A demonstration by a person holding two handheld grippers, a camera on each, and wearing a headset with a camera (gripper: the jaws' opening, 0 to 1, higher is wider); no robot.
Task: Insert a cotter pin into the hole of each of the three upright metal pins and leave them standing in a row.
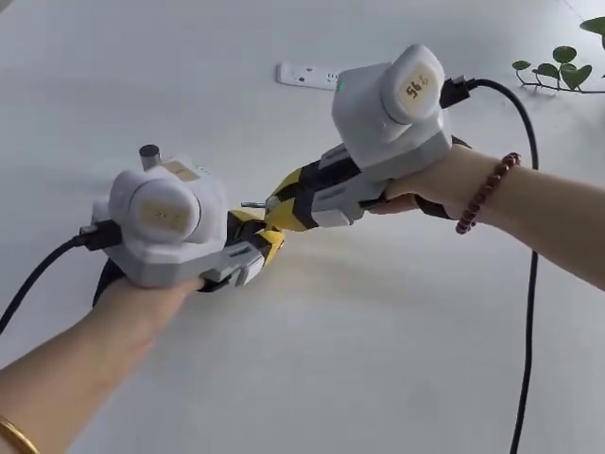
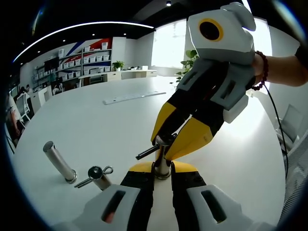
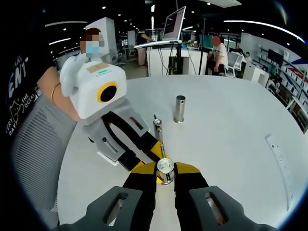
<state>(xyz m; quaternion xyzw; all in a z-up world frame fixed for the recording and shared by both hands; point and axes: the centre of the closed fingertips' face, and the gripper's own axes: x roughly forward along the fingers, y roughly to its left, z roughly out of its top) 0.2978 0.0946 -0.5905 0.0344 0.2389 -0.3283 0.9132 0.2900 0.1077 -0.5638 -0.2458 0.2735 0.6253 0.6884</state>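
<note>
My left gripper [image 2: 162, 169] is shut on the base of a short metal pin [image 2: 161, 156], held above the white table [image 1: 397, 340]. From the upper right, my right gripper [image 2: 167, 142] closes its yellow fingers at that pin's top, shut on a cotter pin [image 2: 146, 153] whose straight end pokes out sideways. In the head view the two grippers meet fingertip to fingertip, left gripper [image 1: 263, 241] below right gripper [image 1: 280, 210], with the cotter pin's tip [image 1: 252, 203] showing. On the table stand a bare metal pin [image 2: 58, 161] and a second pin [image 2: 98, 175] with a cotter pin through it.
A white power strip [image 1: 307, 74] and a green plant [image 1: 562, 71] lie at the table's far side. A black cable [image 1: 529, 284] hangs from the right gripper. A long white ruler-like strip [image 3: 279, 163] lies on the table. People and desks stand beyond the table.
</note>
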